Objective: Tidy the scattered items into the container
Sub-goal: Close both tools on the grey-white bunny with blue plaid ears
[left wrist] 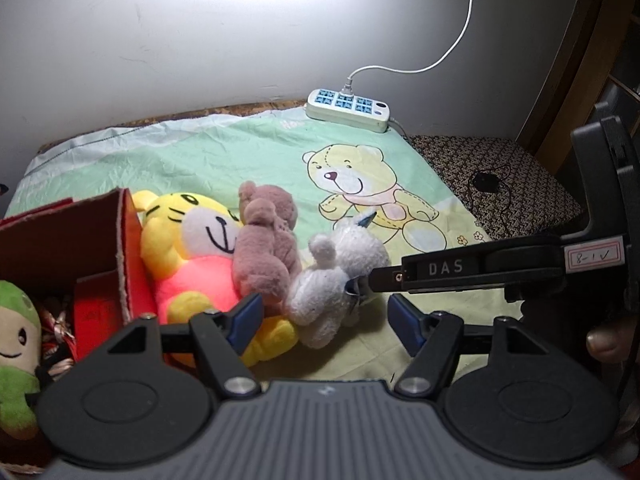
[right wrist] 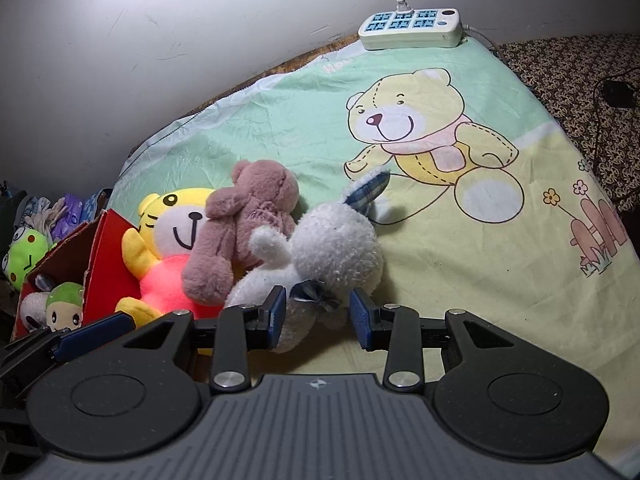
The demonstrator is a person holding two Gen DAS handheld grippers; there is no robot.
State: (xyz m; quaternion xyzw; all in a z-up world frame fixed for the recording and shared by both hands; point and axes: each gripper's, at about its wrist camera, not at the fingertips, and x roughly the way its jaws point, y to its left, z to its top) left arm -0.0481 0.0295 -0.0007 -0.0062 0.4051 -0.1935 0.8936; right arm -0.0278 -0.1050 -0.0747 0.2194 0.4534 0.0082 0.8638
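Observation:
Three plush toys lie in a heap on the bed sheet: a yellow tiger in pink (left wrist: 192,256) (right wrist: 168,248), a brown bear (left wrist: 266,240) (right wrist: 244,220) and a white rabbit (left wrist: 336,280) (right wrist: 324,256) with a blue bow. A red cardboard box (left wrist: 100,248) (right wrist: 92,268) stands left of them, with a green plush doll (left wrist: 14,352) (right wrist: 64,310) inside. My left gripper (left wrist: 324,324) is open, its jaws on either side of the rabbit's lower body. My right gripper (right wrist: 318,314) is open around the rabbit's bow and reaches in from the right in the left wrist view (left wrist: 372,280).
A white power strip (left wrist: 347,110) (right wrist: 412,28) with its cable lies at the far edge by the wall. A patterned dark cushion (left wrist: 492,184) with a black cable sits to the right. A green frog plush (right wrist: 22,256) and clutter lie beyond the box at left.

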